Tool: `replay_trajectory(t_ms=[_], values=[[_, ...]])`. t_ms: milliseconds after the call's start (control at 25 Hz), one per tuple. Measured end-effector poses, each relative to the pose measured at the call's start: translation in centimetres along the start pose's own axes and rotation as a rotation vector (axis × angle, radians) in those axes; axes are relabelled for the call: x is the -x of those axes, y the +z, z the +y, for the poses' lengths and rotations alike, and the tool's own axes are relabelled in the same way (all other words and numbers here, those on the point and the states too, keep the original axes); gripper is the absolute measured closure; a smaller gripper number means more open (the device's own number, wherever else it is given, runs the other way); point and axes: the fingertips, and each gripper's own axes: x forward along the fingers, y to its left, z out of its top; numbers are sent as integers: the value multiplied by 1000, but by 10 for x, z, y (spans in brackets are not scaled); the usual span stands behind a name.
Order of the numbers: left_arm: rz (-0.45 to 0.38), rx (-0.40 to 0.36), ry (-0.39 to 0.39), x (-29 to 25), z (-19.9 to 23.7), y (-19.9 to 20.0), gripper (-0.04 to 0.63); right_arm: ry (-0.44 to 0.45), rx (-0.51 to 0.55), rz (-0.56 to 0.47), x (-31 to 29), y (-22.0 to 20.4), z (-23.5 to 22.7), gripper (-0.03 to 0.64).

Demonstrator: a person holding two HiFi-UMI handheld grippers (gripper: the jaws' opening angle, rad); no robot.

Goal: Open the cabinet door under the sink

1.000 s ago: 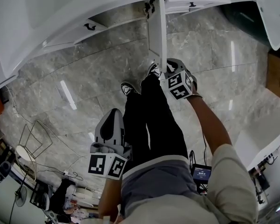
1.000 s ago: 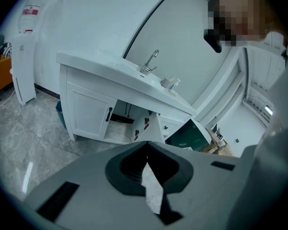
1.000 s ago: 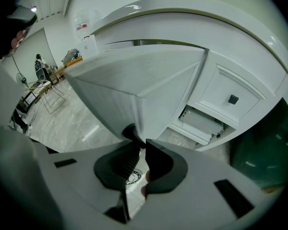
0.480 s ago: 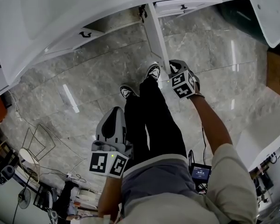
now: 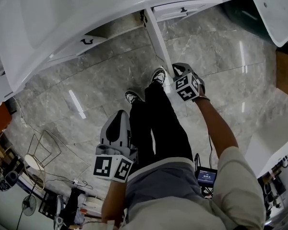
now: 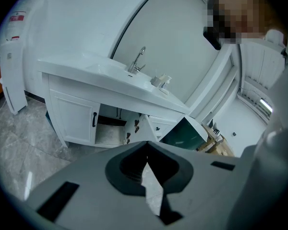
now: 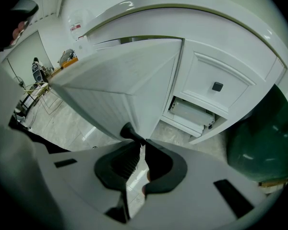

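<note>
- Right gripper view: my right tongs (image 7: pixel 143 146) pinch the handle (image 7: pixel 126 130) of the cabinet door (image 7: pixel 120 80), which stands open under the sink (image 6: pixel 103 70).
- My left tongs (image 6: pixel 146 145) are pressed together, empty.
- Next, I think: pull wider.

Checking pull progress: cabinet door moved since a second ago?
Yes. Cabinet door swung wider, free edge toward the drawer, right claw on its knob.

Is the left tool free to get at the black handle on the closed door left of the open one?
Likely yes. The left tool is shut and empty, and only bare floor lies between it and that handle. It hangs well back, so it needs a forward reach.
</note>
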Motion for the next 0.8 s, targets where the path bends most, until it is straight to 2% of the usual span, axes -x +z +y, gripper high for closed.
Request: replay_trajectory(t_ms=[320, 640, 800], values=[[-13, -21, -7, 0, -9, 14, 594, 13, -62, 9, 2, -4, -2, 574], [-27, -7, 7, 4, 0, 26, 594, 29, -167, 20, 14, -12, -4, 593], [-33, -10, 7, 6, 0, 30, 594, 16, -257, 22, 28, -23, -12, 598]])
